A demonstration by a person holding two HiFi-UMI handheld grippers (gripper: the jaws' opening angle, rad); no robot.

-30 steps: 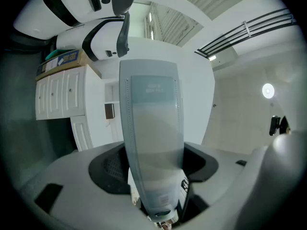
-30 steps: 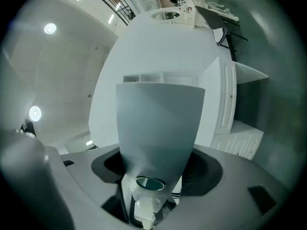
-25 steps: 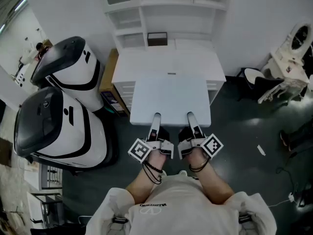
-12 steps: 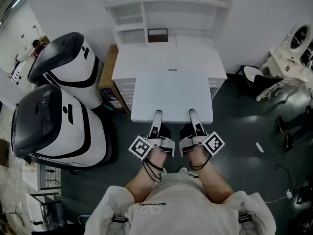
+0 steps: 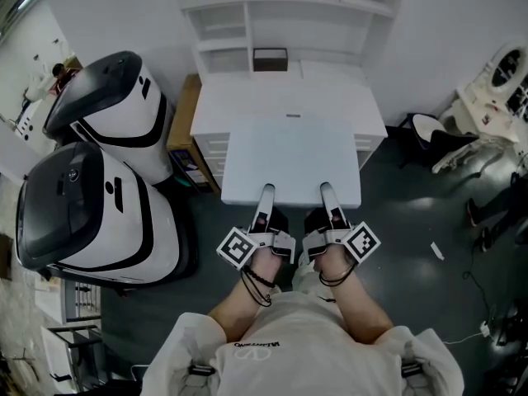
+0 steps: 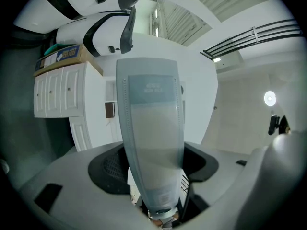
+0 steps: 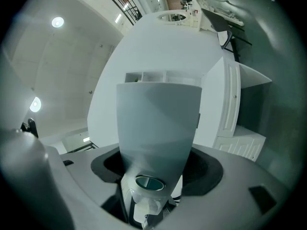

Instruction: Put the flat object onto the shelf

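Observation:
A flat white board (image 5: pixel 293 159) hangs level in front of a white cabinet (image 5: pixel 289 97), and its far edge overlaps the cabinet's front. Behind the cabinet a white shelf unit (image 5: pixel 285 23) stands against the wall. My left gripper (image 5: pixel 266 195) is shut on the board's near edge, left of the middle. My right gripper (image 5: pixel 325 190) is shut on the same edge a little to the right. One finger (image 6: pixel 151 128) fills the middle of the left gripper view. Another finger (image 7: pixel 158 123) fills the right gripper view. The lower jaws are hidden under the board.
Two large white-and-black machines (image 5: pixel 99 180) stand at the left, close to the cabinet. A cardboard box (image 5: pixel 183 130) sits between them and the cabinet. A small dark box (image 5: pixel 270 59) rests in a low shelf compartment. White furniture (image 5: pixel 495 97) stands at the far right on the dark floor.
Almost nothing has changed. The board and both grippers have crept slightly toward the cabinet, and both grips are unchanged.

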